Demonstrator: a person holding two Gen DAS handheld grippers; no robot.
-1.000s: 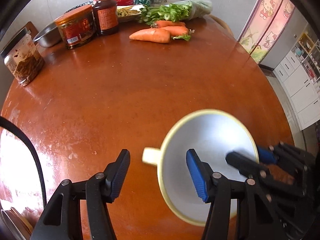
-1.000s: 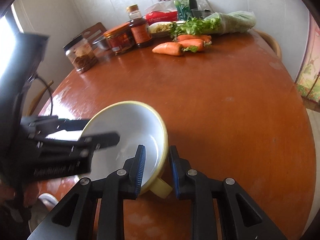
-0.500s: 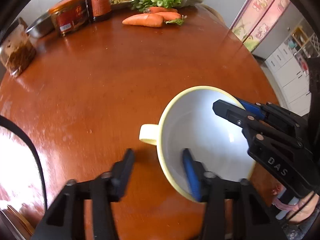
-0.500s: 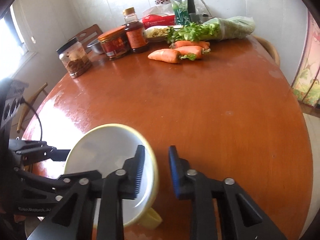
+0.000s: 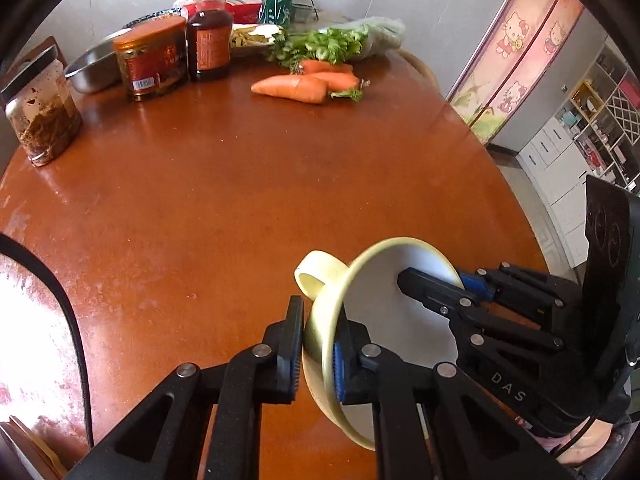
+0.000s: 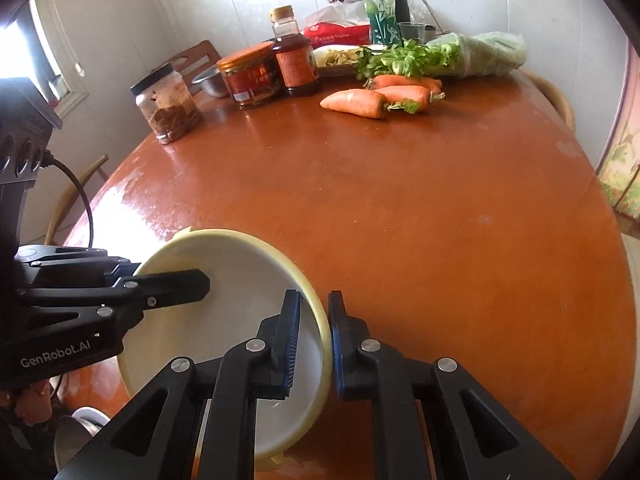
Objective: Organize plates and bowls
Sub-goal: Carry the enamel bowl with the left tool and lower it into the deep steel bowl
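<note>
Table (image 5: 248,208): round, red-brown, glossy; fills the middle of both views. Bare through the centre, so a wide set-down area lies ahead of the grippers.

Far-edge clutter, top of both frames: greens (image 5: 332,42), carrots (image 5: 296,88), red-lidded tub (image 5: 152,62), sauce bottle (image 5: 210,40), steel basin (image 5: 94,66), jar (image 5: 42,120) at upper left of the left view. All well apart from the work; no obstruction.

Bowl (image 5: 384,320): yellow outside, white inside, one stub handle (image 5: 316,276) pointing toward the table centre in the left view. Lower centre-right of the left view, lower left of the right view (image 6: 236,312). It sits tilted, rim raised toward the right gripper's side; whether its base still touches the table cannot be told.

Left gripper (image 5: 318,354): jaws have just been closing and are now clenched on the bowl's wall just below the handle, one pad outside, one inside.

Right gripper (image 6: 312,344): jaws have just been closing and are clamped on the opposite rim, blue pad inside, the other outside.

Handling note, as judgement: two rim pinches on a glazed bowl can slip. Keep both hands moving together, level the bowl before carrying, and avoid pulling the rims apart. No plate or stack is in view; the destination cannot be told.
</note>
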